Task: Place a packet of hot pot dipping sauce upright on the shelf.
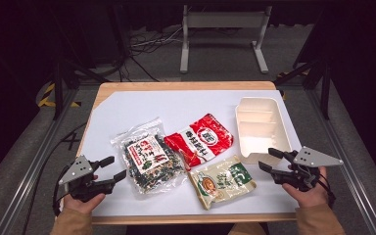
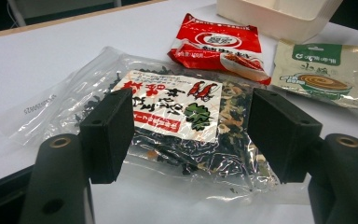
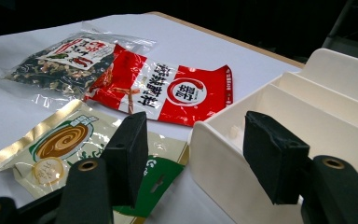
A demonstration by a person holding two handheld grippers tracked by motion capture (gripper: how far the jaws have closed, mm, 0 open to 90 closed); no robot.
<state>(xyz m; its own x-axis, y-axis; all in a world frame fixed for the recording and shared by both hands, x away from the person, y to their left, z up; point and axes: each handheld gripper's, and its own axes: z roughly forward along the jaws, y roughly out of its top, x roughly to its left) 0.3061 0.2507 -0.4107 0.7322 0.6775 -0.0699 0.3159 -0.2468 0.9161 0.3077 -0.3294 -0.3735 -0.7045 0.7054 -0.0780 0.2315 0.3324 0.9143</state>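
Near the table's front edge, left gripper (image 1: 111,173) and right gripper (image 1: 269,159) hover — fingers spread.

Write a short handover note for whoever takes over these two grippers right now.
Left gripper: open, empty, facing the clear bag of dried greens.
Right gripper: open, empty, at the near corner of the cream tray.
Red packet and green-and-gold packet lie flat on the white sheet, left of the tray.
Done: nothing in the tray.
Left: likely all three packets to go in.
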